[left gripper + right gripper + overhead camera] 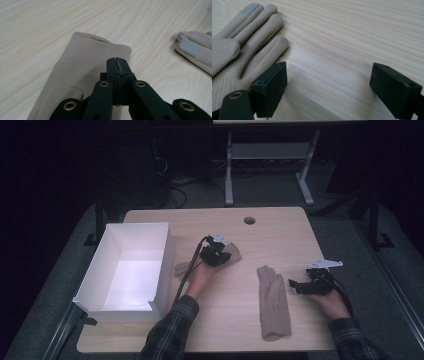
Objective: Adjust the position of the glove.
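At the far left of the bench (280, 220) stands the white box (131, 270), open-topped, nothing visible inside it. I judge it is where the gloves are meant to go.

Just to its right, my left gripper (218, 254) has its fingers (113, 65) pressed together with no gap, pinching the cloth of the first glove (82, 72) a little back from its open cuff. In the high view that glove (231, 255) lies partly under my hand, near the box's right wall. So the step in hand, as I read it, is carrying this glove to the box. What comes next calls for keeping the pinch firm, lifting the trailing cloth above the box's rim, and letting go only once the glove hangs over the inside.

Further right, the second glove (274, 302) lies flat on the bench, fingertips pointing away from me.

At the far right, my right gripper (300, 287) rests low with its fingers (270, 87) spread wide and empty, just beside that glove's (249, 40) fingertips. It would need to shift left over the cloth before closing.
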`<control>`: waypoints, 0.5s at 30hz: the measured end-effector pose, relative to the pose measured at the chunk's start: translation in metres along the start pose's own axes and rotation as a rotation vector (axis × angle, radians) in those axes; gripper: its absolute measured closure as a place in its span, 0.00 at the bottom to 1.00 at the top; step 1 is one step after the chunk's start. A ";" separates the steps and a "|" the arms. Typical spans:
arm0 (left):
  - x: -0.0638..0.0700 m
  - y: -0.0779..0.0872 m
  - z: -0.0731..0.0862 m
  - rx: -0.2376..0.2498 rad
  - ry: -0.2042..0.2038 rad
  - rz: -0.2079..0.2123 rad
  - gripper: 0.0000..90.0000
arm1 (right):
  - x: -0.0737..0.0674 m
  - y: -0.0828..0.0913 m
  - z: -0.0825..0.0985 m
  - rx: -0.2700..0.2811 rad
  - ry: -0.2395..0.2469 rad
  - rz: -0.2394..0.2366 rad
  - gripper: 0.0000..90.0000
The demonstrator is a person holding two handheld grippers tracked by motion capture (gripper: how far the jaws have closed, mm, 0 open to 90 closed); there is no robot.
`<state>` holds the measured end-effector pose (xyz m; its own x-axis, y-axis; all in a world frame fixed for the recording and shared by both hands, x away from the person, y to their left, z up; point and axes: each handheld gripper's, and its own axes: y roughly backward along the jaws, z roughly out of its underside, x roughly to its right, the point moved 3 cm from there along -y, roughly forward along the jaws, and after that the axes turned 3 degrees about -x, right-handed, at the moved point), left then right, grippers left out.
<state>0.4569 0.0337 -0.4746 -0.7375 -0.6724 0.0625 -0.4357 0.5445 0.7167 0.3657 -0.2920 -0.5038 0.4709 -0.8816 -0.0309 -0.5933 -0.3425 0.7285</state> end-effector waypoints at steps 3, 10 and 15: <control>-0.001 -0.009 0.001 -0.012 0.013 0.006 1.00 | 0.000 0.000 0.000 0.000 -0.001 0.001 0.16; 0.000 -0.014 0.005 -0.036 0.017 0.013 1.00 | 0.000 0.000 0.000 0.000 0.000 0.001 0.16; 0.007 -0.009 0.010 -0.043 0.005 0.036 1.00 | 0.000 0.000 0.000 0.000 0.000 0.001 0.16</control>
<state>0.4506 0.0293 -0.4880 -0.7499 -0.6552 0.0918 -0.3861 0.5461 0.7434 0.3657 -0.2918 -0.5038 0.4704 -0.8819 -0.0307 -0.5937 -0.3420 0.7284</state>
